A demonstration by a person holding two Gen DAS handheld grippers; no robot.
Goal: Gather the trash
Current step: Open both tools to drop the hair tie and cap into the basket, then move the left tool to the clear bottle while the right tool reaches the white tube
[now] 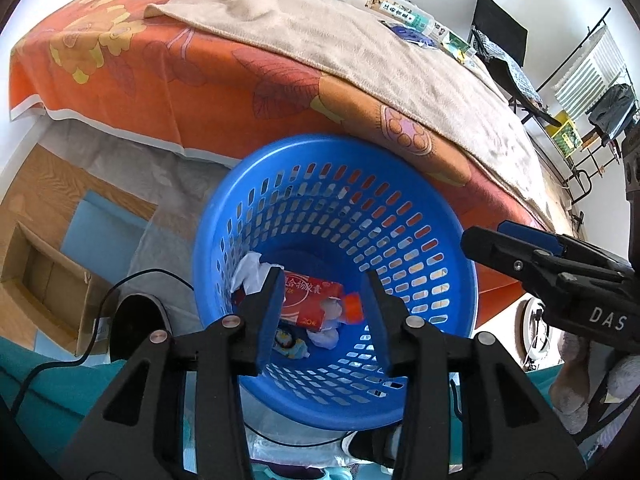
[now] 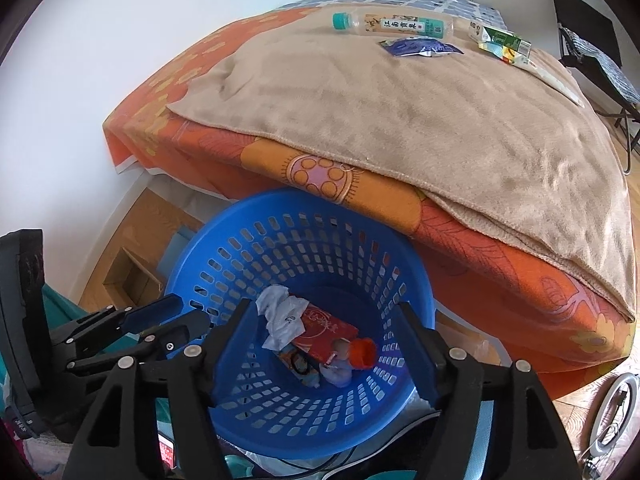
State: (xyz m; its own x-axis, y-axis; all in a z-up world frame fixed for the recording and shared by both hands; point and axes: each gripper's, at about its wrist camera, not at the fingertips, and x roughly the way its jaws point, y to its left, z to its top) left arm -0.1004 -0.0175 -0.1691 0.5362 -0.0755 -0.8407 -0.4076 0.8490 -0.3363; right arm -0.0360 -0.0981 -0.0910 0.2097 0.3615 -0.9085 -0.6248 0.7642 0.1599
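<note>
My left gripper [image 1: 324, 312] had its jaws spread with nothing between them, poised over the mouth of the blue basket [image 1: 460, 280]. My right gripper [image 2: 324, 344] was the same: jaws apart, empty, above the basket [image 2: 192, 264] from the other side. The two sat near each other, each showing in the other's view.

Down in the basket lay a crumpled white tissue [image 2: 280, 316], a red packet [image 2: 328, 328] and an orange cap [image 2: 363, 354] among smaller scraps I could not identify.

I judged this the pause between a drop and the next pickup. Trash remained on the bed's tan blanket [image 2: 400, 120], well away from both grippers: a clear bottle [image 2: 394, 26], a blue wrapper [image 2: 420, 47] just in front of it, and a green carton [image 2: 506, 44] further right.

The bottle lay on its side, its long axis running across the right view, its teal cap [image 2: 341, 21] pointing left. The next move, as I saw it, called for lifting one gripper clear of the rim, reaching across the blanket, and closing across the bottle's width, not along its length.
</note>
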